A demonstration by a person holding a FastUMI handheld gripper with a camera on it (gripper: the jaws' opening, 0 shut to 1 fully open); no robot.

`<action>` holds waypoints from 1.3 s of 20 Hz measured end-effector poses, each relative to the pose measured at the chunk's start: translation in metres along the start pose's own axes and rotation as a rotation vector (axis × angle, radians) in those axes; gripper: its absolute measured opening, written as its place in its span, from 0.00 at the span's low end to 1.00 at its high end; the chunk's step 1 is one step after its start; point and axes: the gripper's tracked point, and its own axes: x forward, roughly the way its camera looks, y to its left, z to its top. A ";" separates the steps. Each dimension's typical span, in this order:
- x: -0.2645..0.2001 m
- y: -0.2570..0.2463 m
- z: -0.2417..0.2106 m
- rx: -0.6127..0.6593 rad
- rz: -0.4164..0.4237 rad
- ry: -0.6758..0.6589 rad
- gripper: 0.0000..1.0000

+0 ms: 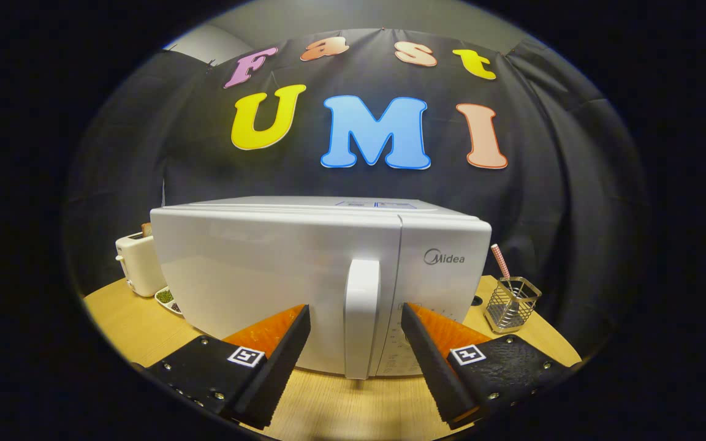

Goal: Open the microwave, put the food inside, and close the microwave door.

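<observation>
A white microwave [279, 269] stands on the wooden table with its door shut. Its upright white door handle [361, 315] rises between my two fingers. My gripper [356, 317] is open, one finger on each side of the handle, with a gap left on both sides. The fingertips [301, 318] reach close to the door's front. Right of the handle is the control panel [432, 288].
A white toaster [138, 264] holding a slice of bread stands left of the microwave, with a small dish [168, 299] of green bits beside it. A wire mesh cup [512, 304] with a striped straw stands at the right. Bare wooden table [353, 404] lies under the fingers.
</observation>
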 end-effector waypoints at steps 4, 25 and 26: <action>0.006 0.001 -0.014 0.008 -0.017 0.046 0.54; 0.005 -0.005 -0.023 -0.006 -0.109 0.207 0.06; 0.005 -0.005 -0.023 -0.005 -0.112 0.208 0.06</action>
